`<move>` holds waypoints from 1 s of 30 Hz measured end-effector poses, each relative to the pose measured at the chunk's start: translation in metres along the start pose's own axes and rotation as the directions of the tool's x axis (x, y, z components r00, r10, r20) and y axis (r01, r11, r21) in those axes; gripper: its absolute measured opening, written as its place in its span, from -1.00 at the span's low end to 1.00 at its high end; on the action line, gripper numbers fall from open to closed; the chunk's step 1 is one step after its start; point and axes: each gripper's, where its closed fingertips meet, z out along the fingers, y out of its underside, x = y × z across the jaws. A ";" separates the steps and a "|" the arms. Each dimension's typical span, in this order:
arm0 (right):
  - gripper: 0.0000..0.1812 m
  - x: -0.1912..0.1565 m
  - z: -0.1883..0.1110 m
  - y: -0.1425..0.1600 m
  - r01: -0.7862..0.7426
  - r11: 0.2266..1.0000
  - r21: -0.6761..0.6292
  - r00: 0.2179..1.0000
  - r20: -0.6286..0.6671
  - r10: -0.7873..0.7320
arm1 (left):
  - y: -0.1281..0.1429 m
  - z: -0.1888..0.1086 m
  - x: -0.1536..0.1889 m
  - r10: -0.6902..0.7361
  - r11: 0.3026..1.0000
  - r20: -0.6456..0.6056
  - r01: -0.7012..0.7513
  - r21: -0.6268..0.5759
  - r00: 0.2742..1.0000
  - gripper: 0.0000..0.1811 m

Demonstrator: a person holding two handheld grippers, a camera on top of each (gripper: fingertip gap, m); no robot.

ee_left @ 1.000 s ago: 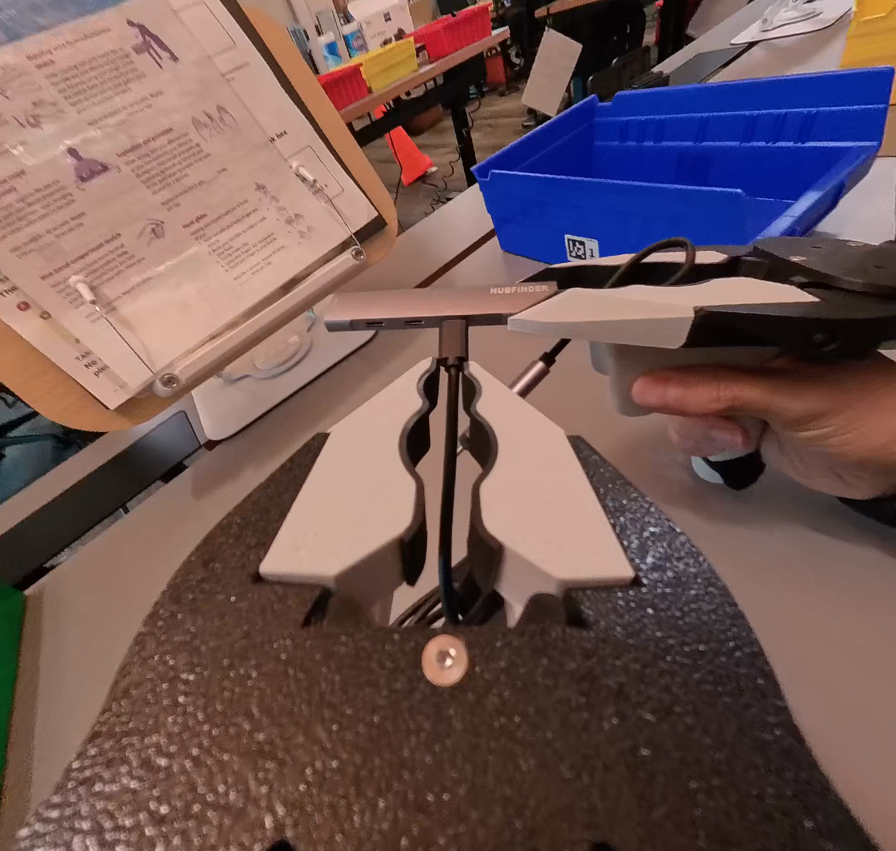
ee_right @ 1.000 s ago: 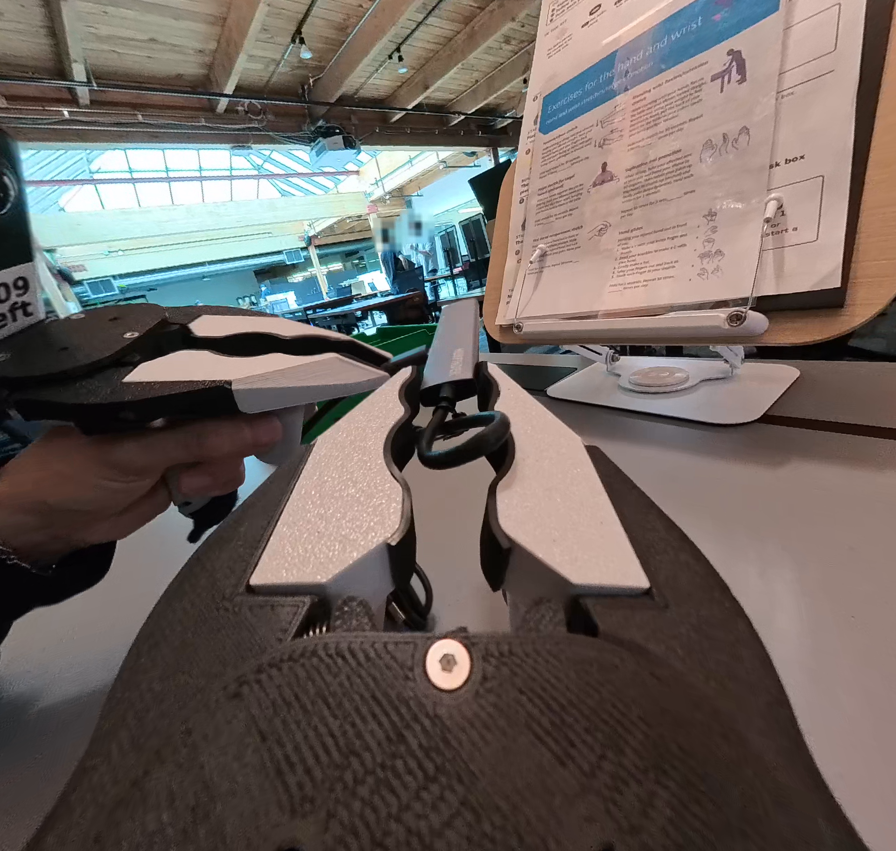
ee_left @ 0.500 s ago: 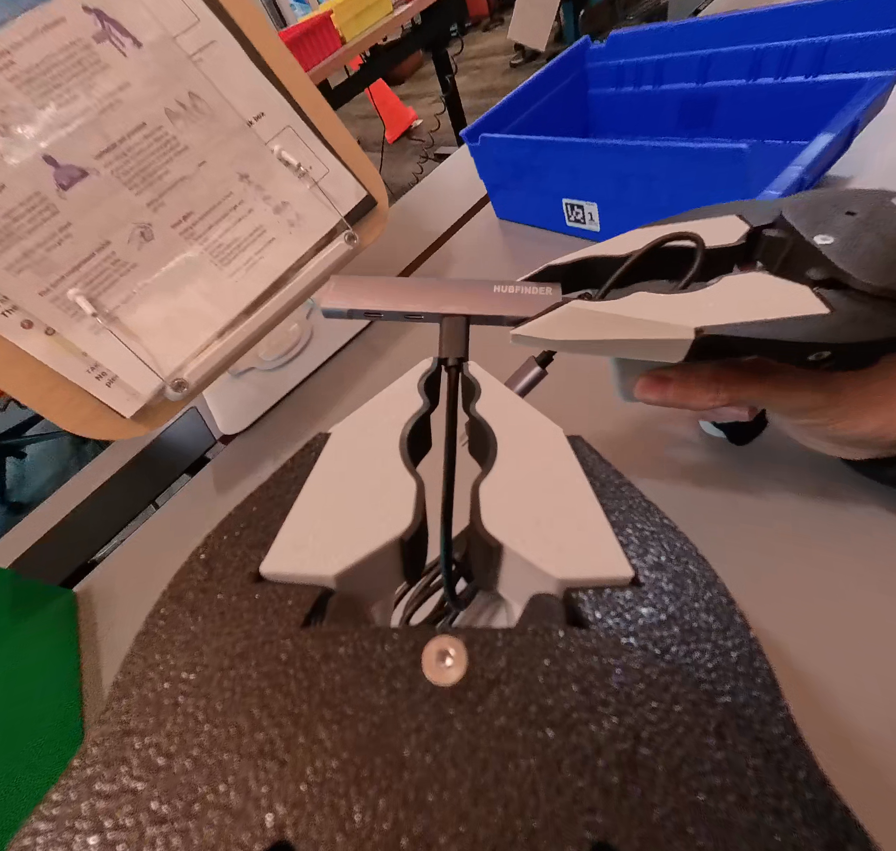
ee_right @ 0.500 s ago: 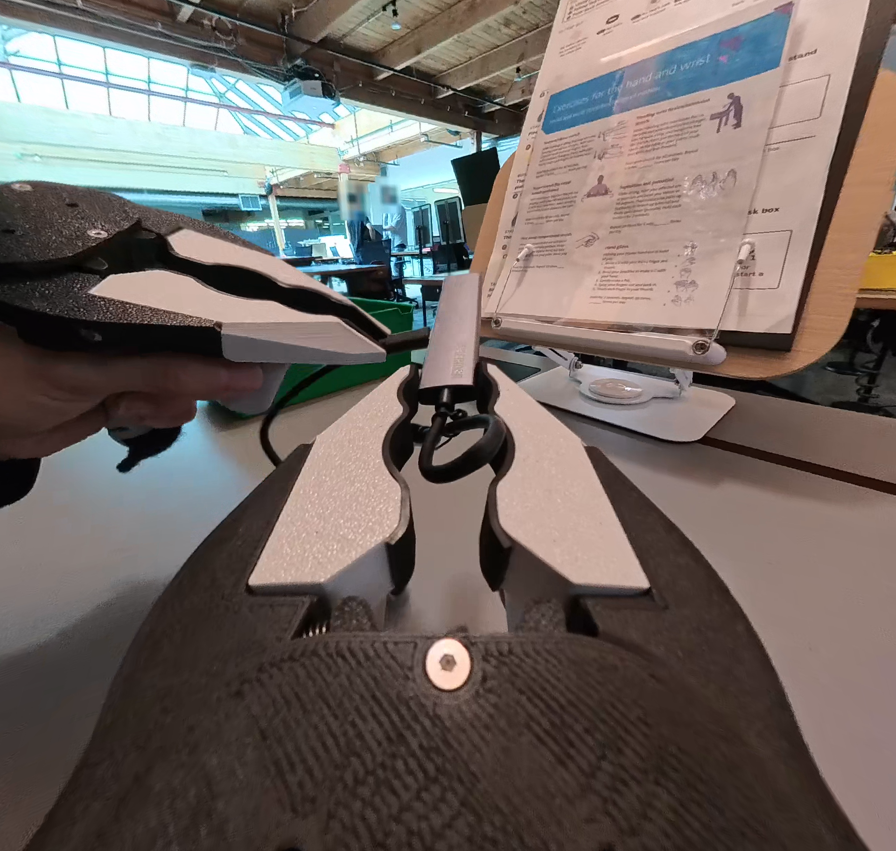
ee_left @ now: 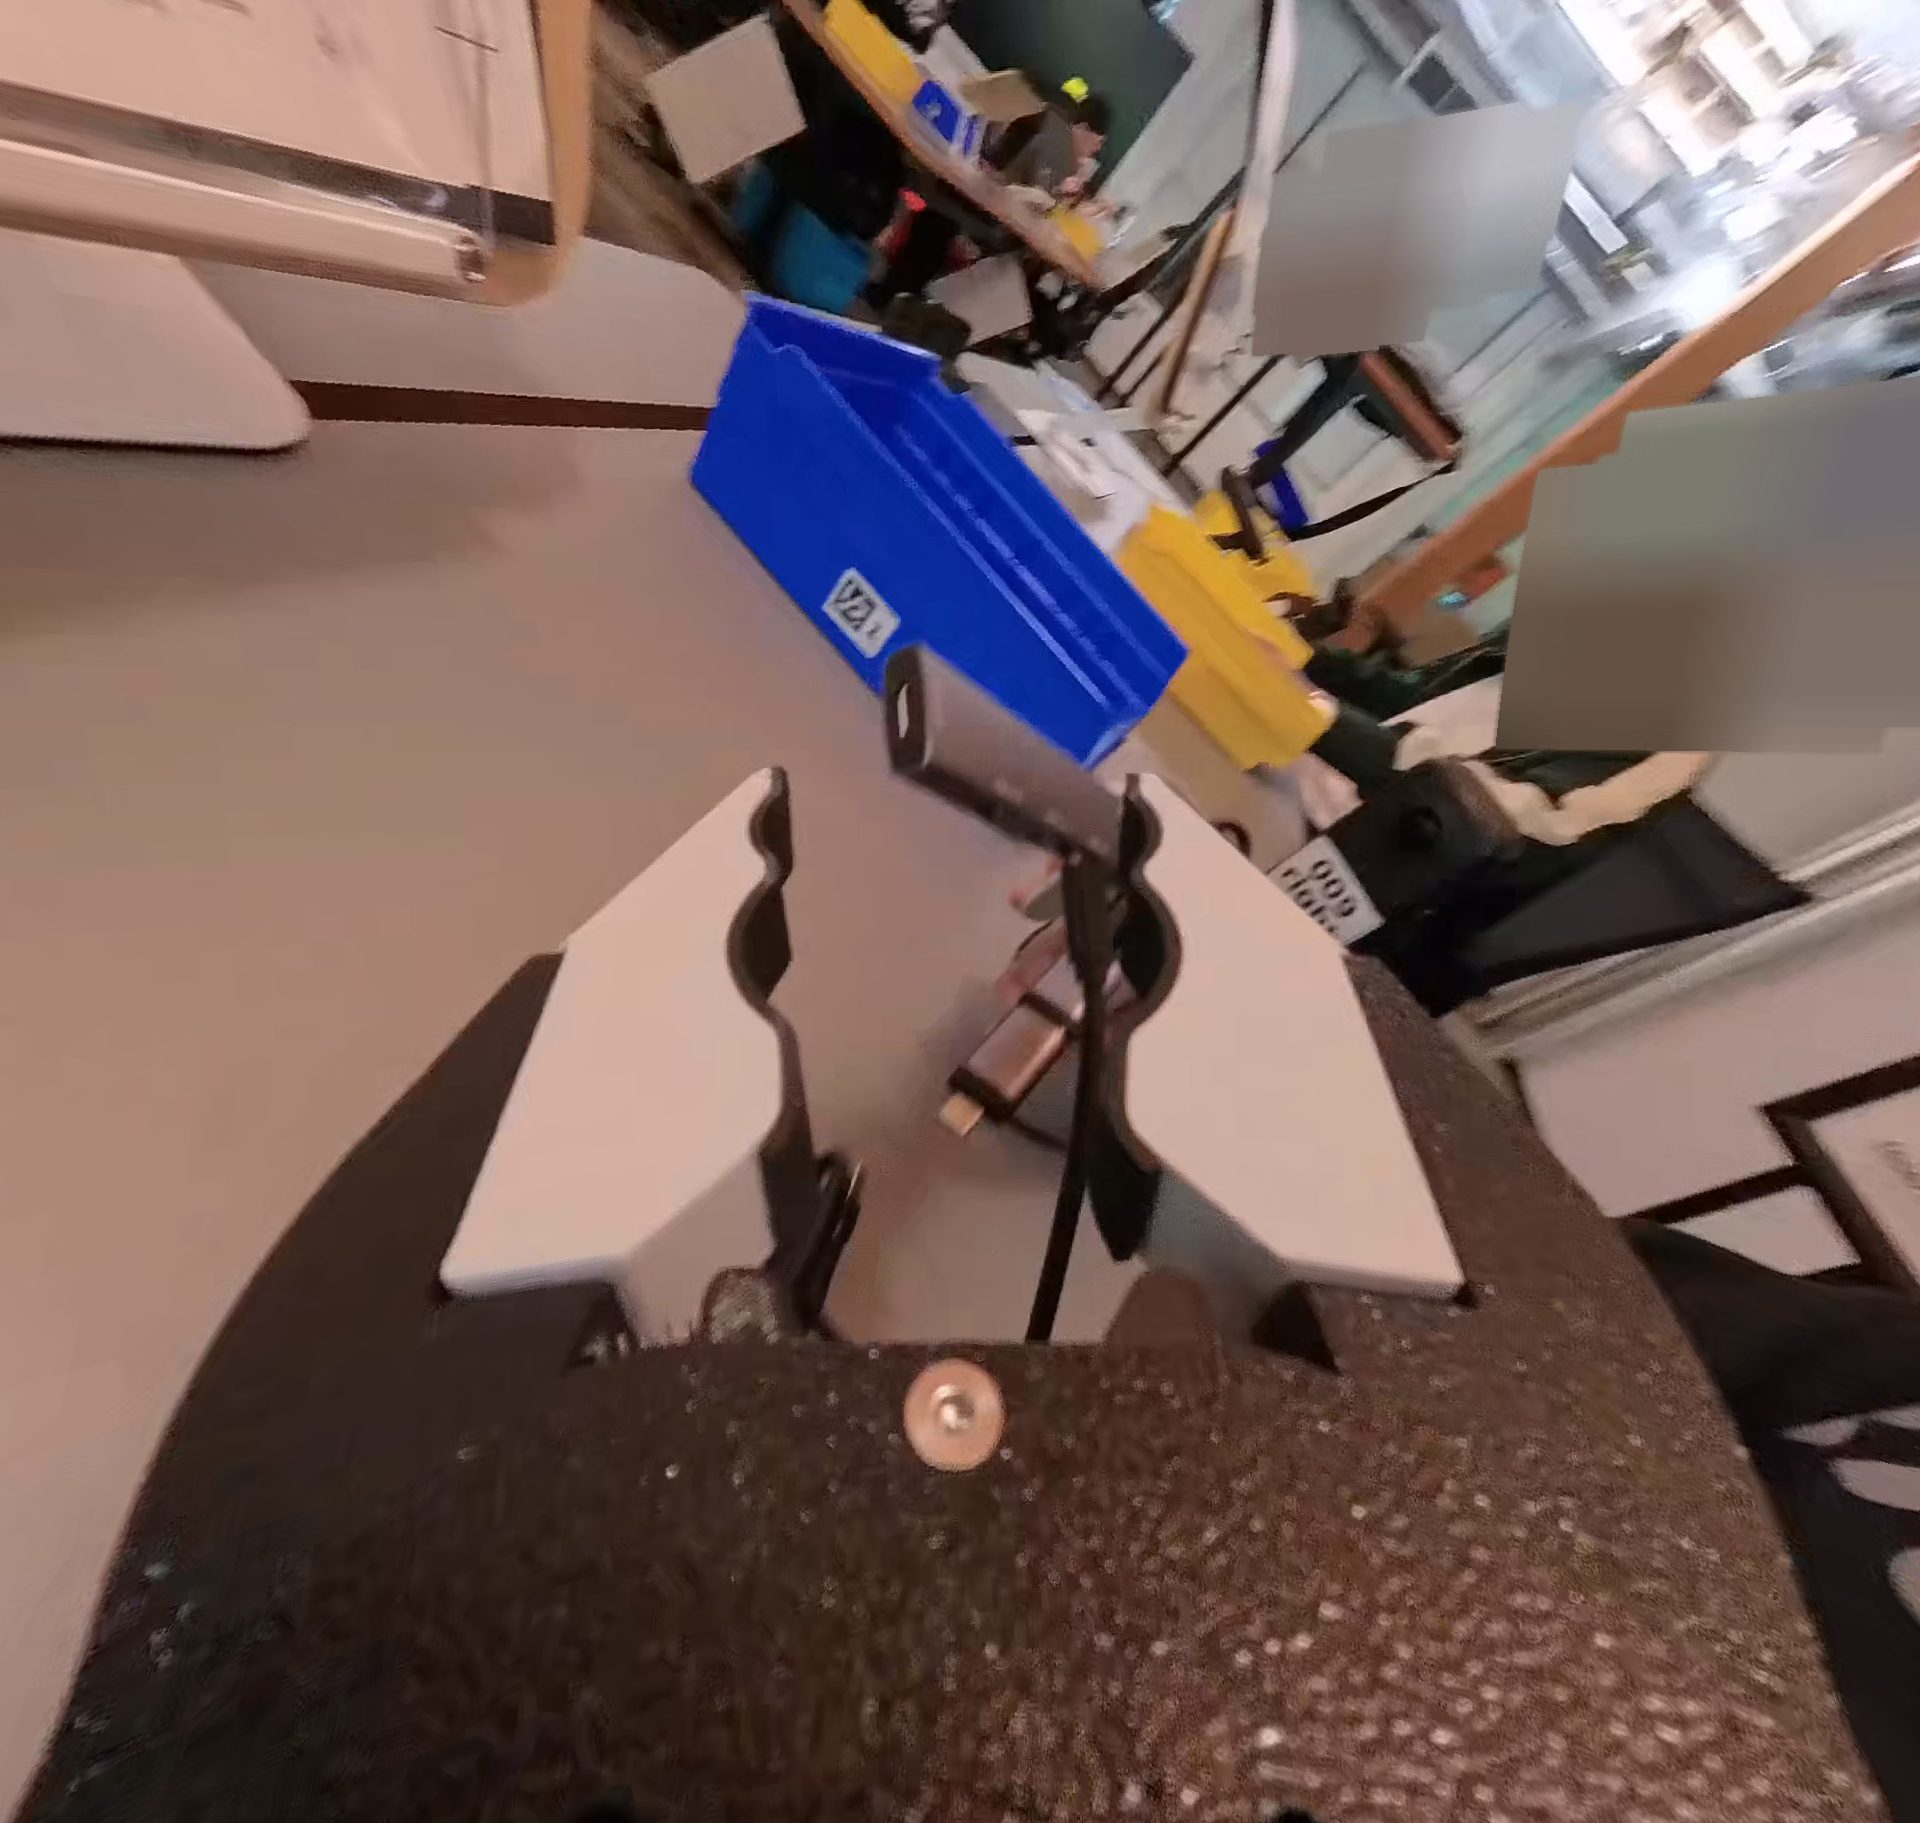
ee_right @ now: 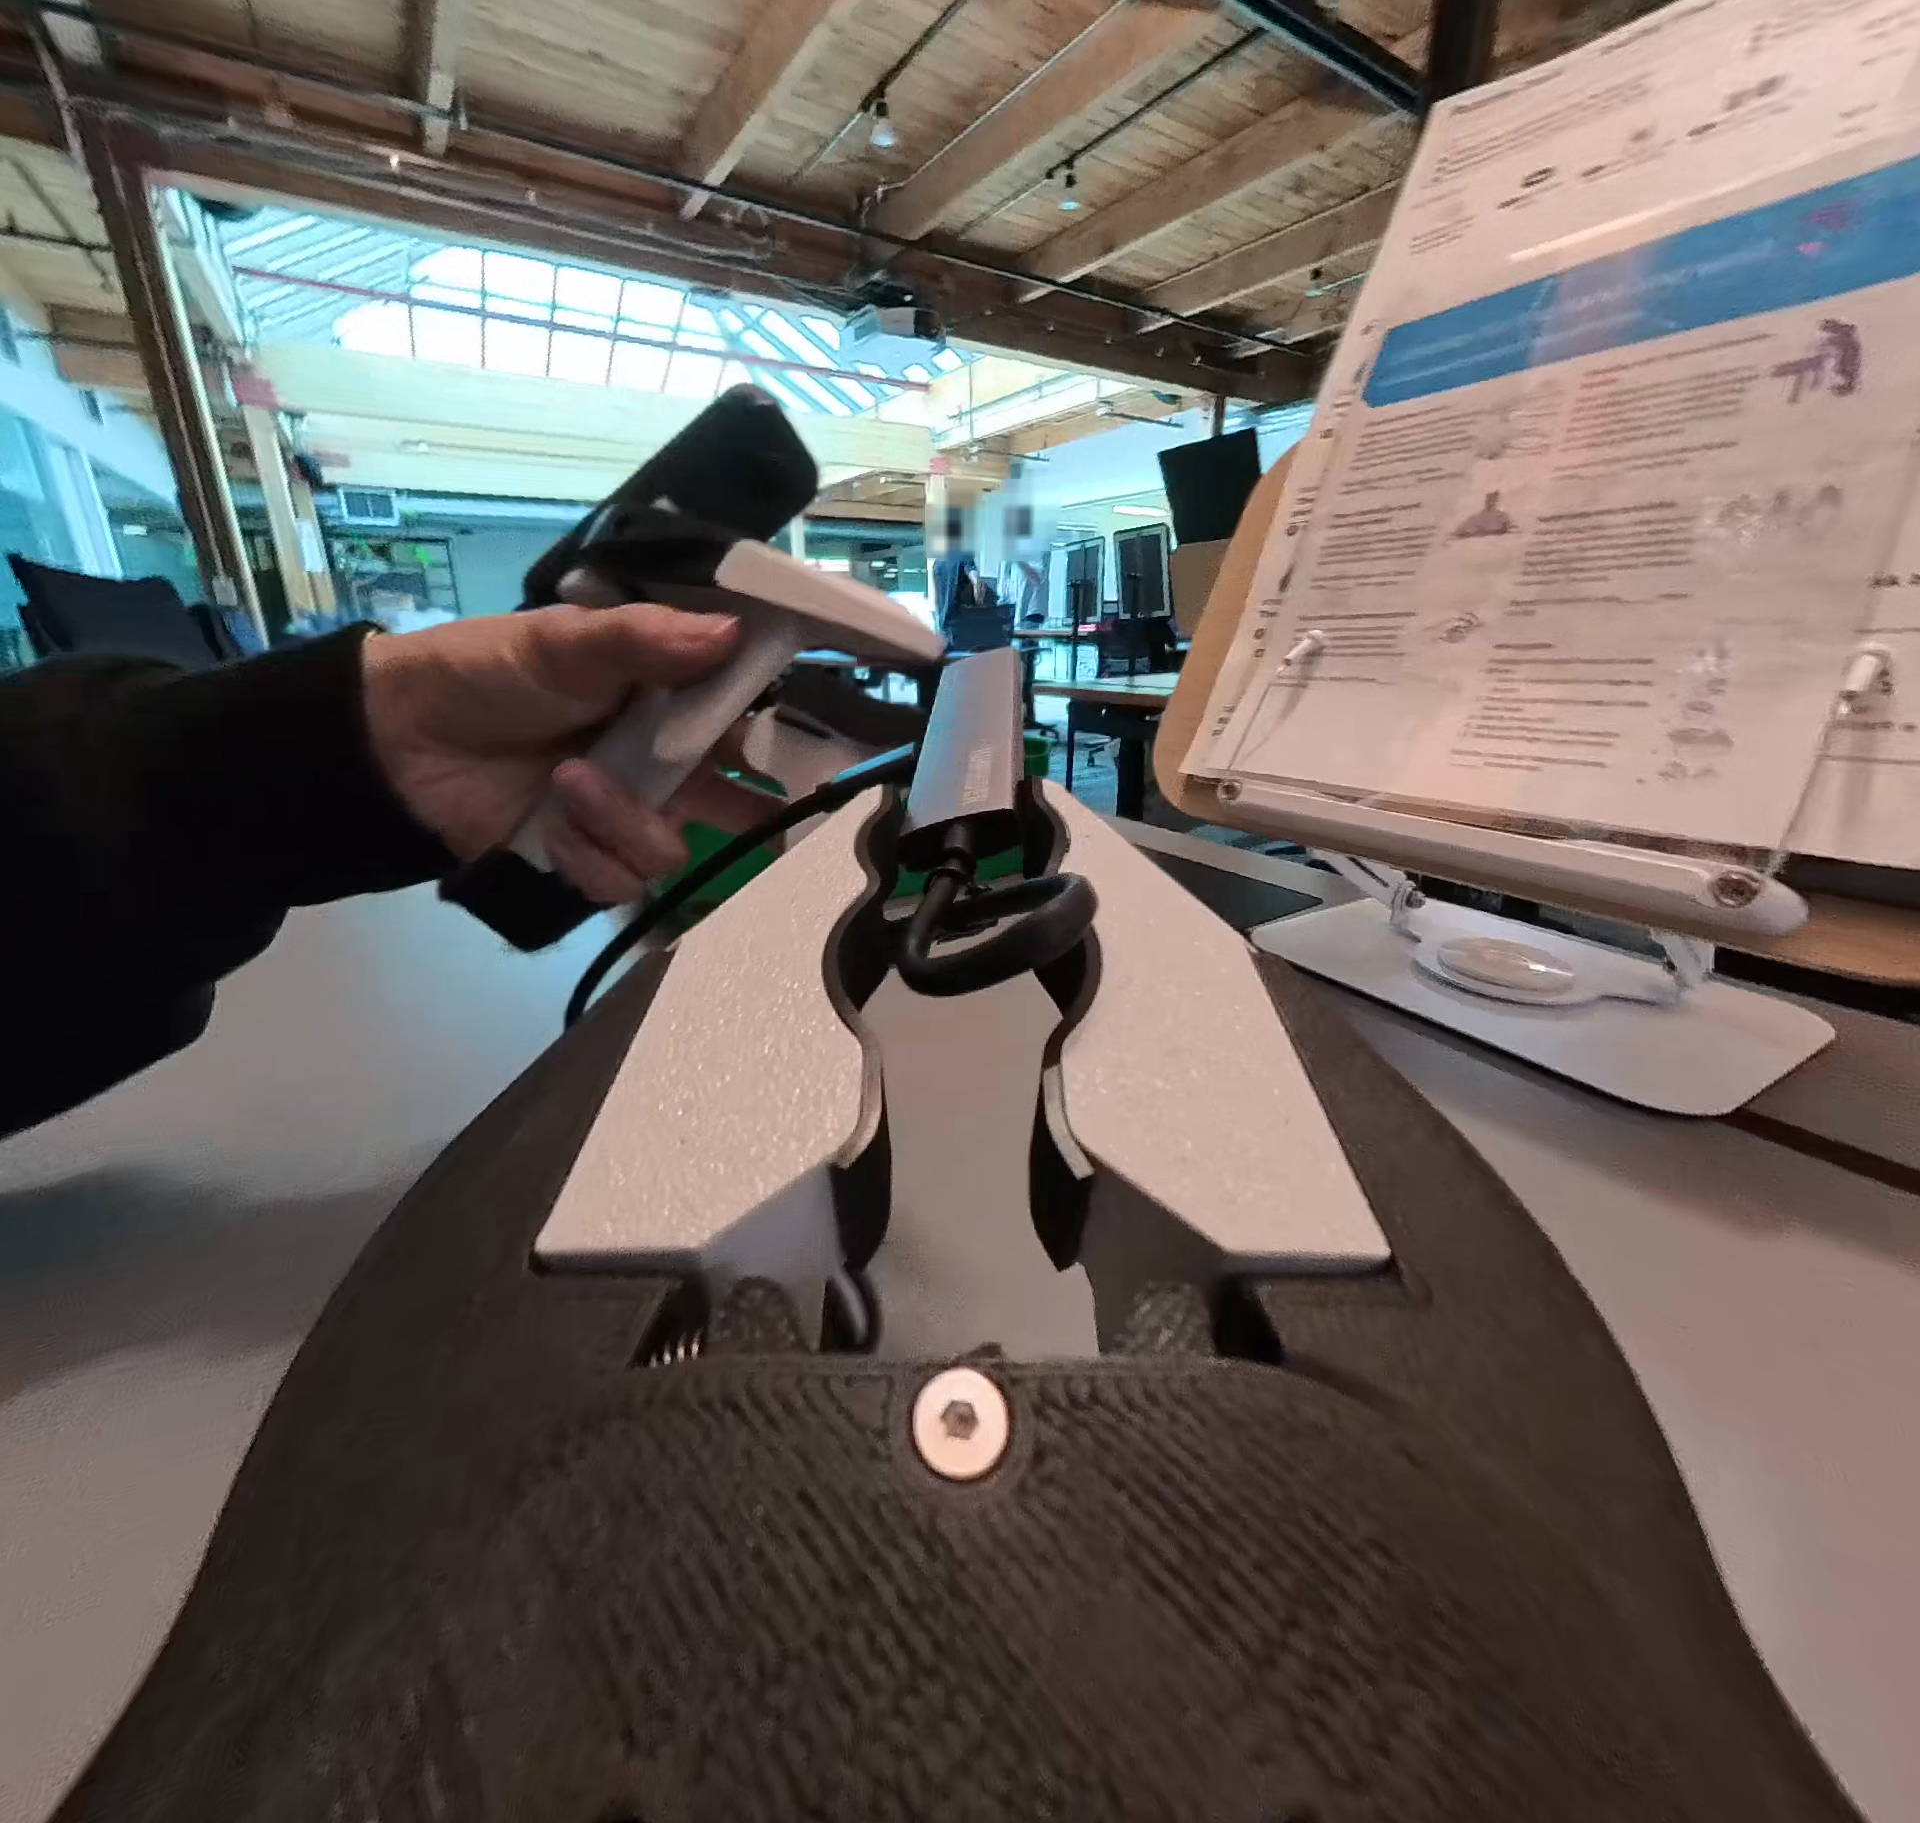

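Note:
A grey USB hub (ee_left: 987, 771) with a black cable (ee_left: 1081, 1046) hangs just ahead of my left gripper (ee_left: 954, 781), which is open and holds nothing. The cable runs down along its right finger (ee_left: 1247, 1025). The cable's metal plug (ee_left: 1013, 1056) lies below, between the fingers. My right gripper (ee_right: 961, 794) is shut on the near end of the hub (ee_right: 966, 734), with the cable looped (ee_right: 987, 926) between its fingers. In the right wrist view the left gripper (ee_right: 904, 635) is held by a hand, just left of the hub's far end.
A blue bin (ee_left: 935, 547) stands on the grey table (ee_left: 364, 734) beyond the hub, with yellow bins (ee_left: 1226, 630) behind it. A document stand with printed sheets (ee_right: 1558, 630) on a white base (ee_right: 1538, 1015) stands to the right in the right wrist view.
My left gripper has opened, let go of the cable and swung round to the right. My right gripper still holds the hub.

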 end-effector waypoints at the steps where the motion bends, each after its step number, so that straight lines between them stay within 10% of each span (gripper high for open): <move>1: -0.76 -0.005 0.001 0.002 0.020 1.000 -0.013 1.000 0.019 -0.019 | 0.000 0.002 0.004 -0.023 1.000 -0.038 0.023 0.009 0.999 -0.44; 7: -0.76 -0.008 0.001 0.013 0.114 0.993 -0.036 0.992 0.051 -0.112 | 0.002 0.003 0.010 -0.277 0.960 -0.193 0.279 -0.014 0.941 -0.91; 11: -0.73 -0.013 0.002 0.018 0.323 0.946 -0.002 0.946 0.013 -0.323 | 0.006 0.003 0.009 -0.348 0.937 -0.194 0.347 -0.044 0.917 -0.93; 30: -0.75 -0.006 0.001 0.011 0.290 0.957 -0.022 0.956 -0.025 -0.291 | 0.011 0.017 0.024 -0.431 0.900 -0.240 0.432 -0.050 0.870 -0.93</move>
